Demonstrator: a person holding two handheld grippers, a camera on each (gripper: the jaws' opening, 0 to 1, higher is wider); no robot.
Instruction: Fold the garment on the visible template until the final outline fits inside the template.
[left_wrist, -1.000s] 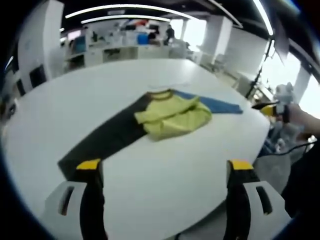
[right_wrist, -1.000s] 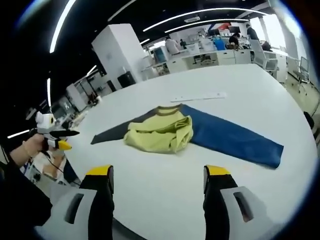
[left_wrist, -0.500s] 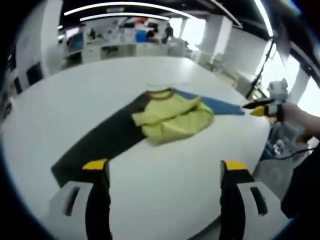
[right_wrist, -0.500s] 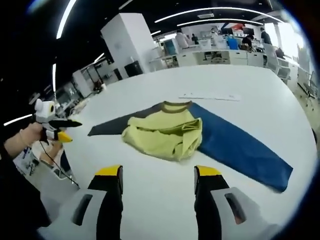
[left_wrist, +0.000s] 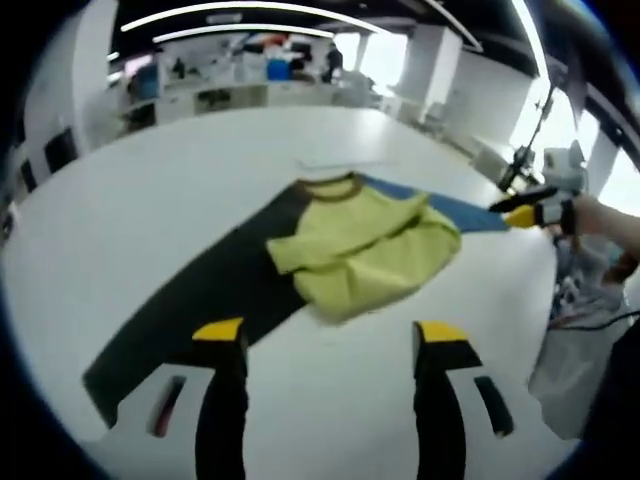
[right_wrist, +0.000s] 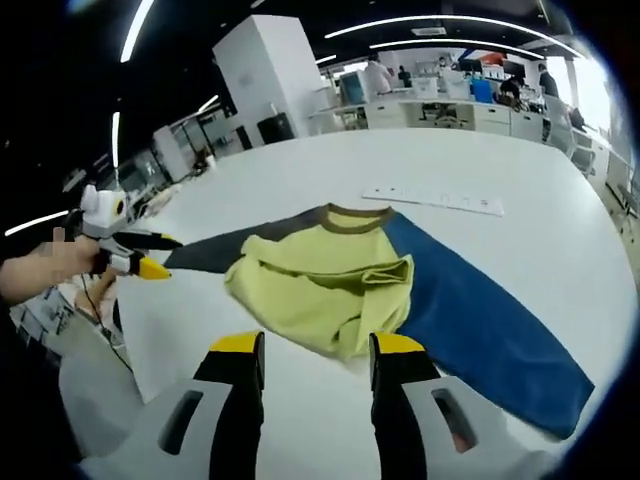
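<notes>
As I hold both tools above the near edge of the white table (left_wrist: 120, 200), the left gripper view shows my left gripper (left_wrist: 335, 345) at the bottom of the frame, its two yellow-tipped jaws standing apart with nothing between them. Just beyond the tips, at frame centre, lies the garment (left_wrist: 365, 250) — a yellow-green top, crumpled and partly folded over itself, with a brown collar at its far end. From it a black sleeve (left_wrist: 190, 305) runs toward the lower left of the frame, and a blue sleeve (left_wrist: 455, 208) runs toward the right. At the right edge my other hand carries the right gripper (left_wrist: 525, 208), seen side-on, off the table and clear of the cloth; from this angle I cannot tell how its jaws stand.

In the right gripper view my right gripper (right_wrist: 315, 352) rises from the bottom centre, jaws parted and empty, tips over bare table just short of the garment (right_wrist: 325, 285). Here the blue sleeve (right_wrist: 480, 325) stretches to the lower right and the black sleeve (right_wrist: 225, 250) to the left. A thin white strip (right_wrist: 435, 198) lies on the table beyond the collar. At the left edge sits the left gripper (right_wrist: 135, 255) in my hand — well apart from the cloth.
</notes>
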